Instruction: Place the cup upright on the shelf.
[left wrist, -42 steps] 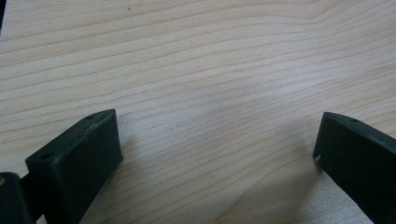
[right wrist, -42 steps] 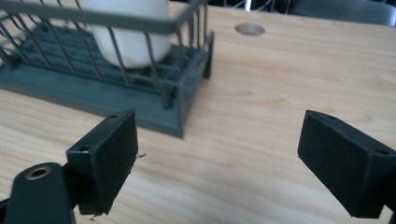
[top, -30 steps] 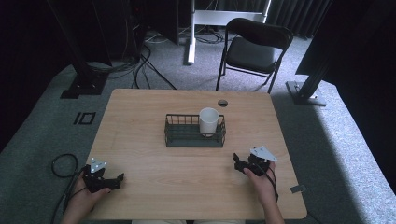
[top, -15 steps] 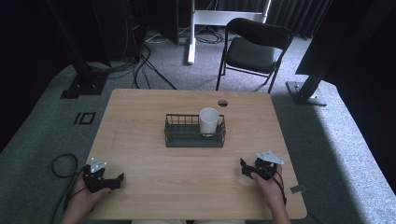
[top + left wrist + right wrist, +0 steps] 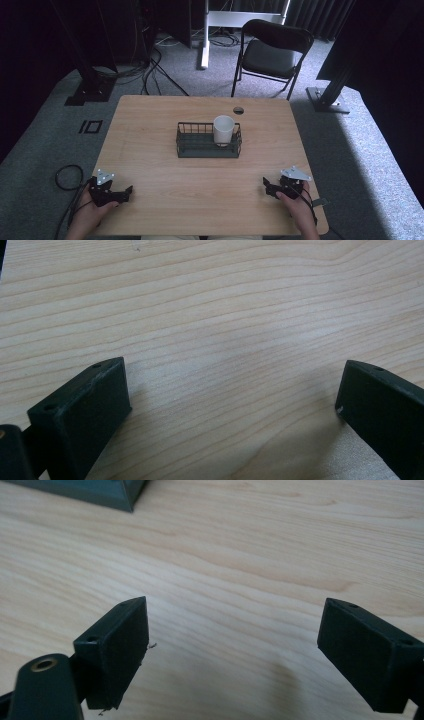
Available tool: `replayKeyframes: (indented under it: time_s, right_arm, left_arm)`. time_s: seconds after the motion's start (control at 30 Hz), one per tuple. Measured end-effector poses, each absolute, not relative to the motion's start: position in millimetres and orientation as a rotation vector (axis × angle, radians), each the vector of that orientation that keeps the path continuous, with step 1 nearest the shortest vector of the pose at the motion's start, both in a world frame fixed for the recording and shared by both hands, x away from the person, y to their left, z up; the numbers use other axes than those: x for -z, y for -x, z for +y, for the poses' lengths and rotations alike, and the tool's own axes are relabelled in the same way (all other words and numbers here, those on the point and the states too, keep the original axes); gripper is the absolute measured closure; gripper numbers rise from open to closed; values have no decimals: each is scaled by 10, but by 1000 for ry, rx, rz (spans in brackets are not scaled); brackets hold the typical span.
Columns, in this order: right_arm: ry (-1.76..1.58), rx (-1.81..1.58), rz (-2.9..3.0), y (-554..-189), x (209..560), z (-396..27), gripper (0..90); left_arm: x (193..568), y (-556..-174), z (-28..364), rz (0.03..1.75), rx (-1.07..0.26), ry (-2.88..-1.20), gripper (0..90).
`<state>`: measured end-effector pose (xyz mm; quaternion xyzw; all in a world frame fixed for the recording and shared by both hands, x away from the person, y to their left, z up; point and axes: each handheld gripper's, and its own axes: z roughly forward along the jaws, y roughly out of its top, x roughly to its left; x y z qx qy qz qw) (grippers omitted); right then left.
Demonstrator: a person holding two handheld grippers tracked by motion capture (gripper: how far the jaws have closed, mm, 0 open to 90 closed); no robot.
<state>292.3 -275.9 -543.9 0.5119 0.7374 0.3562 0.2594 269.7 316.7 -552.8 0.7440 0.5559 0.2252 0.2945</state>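
Note:
A dark wire basket stands at the middle of the wooden table. A white cup sits upright in its right end. My left gripper rests near the front left corner, held by a hand, jaws pointing right. In the left gripper view it is open over bare wood, nothing between the jaws. My right gripper lies near the front right corner, jaws pointing left. The right gripper view shows it open and empty, with a corner of the basket at the top left.
A round cable hole sits in the table behind the basket. A black folding chair stands beyond the far edge. Cables trail off the front left corner, and stand bases flank the table on the grey carpet.
My right gripper has drawn back toward the near edge and slightly right. The left gripper, basket and cup have not moved.

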Motion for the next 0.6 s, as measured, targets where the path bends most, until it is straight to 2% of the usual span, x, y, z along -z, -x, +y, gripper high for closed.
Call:
replayKeyframes:
  time_s: [0.6]
  right_arm:
    - [-1260, -981, 2200, -2823, 5507, -2931, 126]
  left_arm:
    - [5529, -2696, 3167, 1479, -600, -1981, 12]
